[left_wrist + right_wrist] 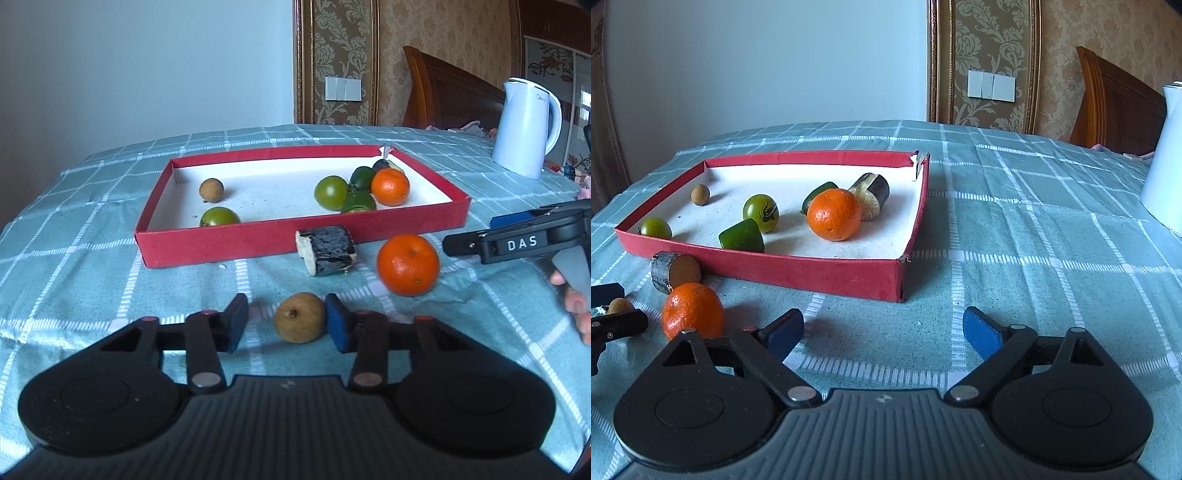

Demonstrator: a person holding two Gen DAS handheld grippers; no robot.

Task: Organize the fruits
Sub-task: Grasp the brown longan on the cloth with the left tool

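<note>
Sitting between the jaws of the left hand-held gripper (286, 323), a small brown longan (300, 322) touches only the right pad (the left pad stands clear). Just beyond it an orange (407, 264) lies before the red tray (258, 236). The right hand-held gripper (884, 332) gapes wide, empty.

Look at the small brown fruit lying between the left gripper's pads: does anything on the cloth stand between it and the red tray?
Partly. The dark cut chunk lies on the cloth just before the red tray, slightly right of the brown fruit. An orange sits further right. Straight ahead and to the left, only the tray's near wall shows.
</note>
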